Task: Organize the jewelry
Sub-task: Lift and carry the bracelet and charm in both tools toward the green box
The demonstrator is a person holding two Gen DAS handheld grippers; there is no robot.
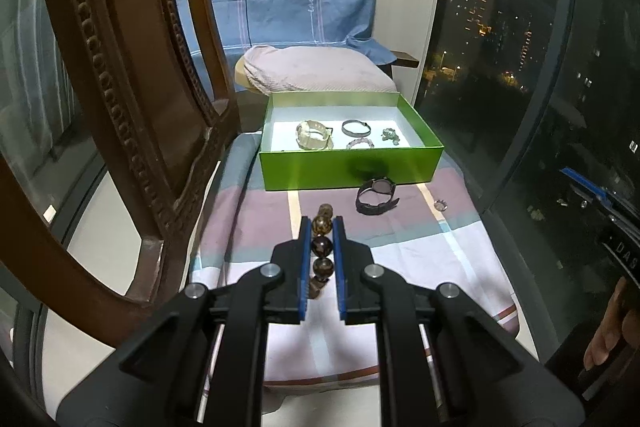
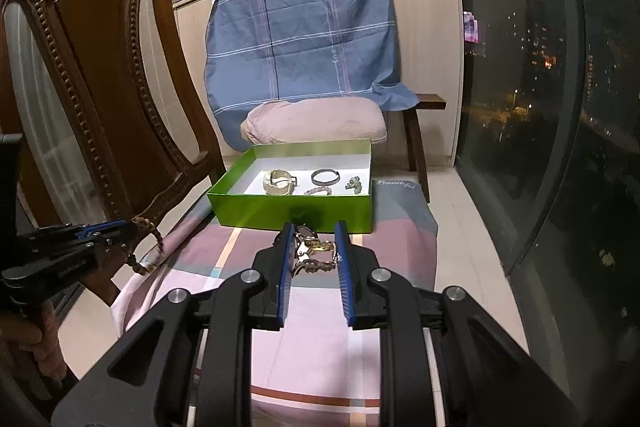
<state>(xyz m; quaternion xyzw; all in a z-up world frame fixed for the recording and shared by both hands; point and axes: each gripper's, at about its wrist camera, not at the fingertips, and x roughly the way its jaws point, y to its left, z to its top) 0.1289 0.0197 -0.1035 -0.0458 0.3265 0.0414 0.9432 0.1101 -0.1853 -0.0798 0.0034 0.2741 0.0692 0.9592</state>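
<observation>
My left gripper [image 1: 322,223] was clamped on a string of brown beads [image 1: 322,246], held clear above the striped cloth [image 1: 400,239]. My right gripper [image 2: 314,241] had its jaws drawn in around a gold-coloured chain piece [image 2: 316,255]; whether the pads pressed on it I could not tell. The green box [image 1: 348,167] sat on the cloth ahead, containing a cream watch [image 1: 314,135], a metal bangle [image 1: 355,126], a pale bead bracelet [image 1: 360,143] and a green trinket [image 1: 390,136]. A dark watch [image 1: 376,197] lay just before the box, a small ring [image 1: 440,205] to its right.
</observation>
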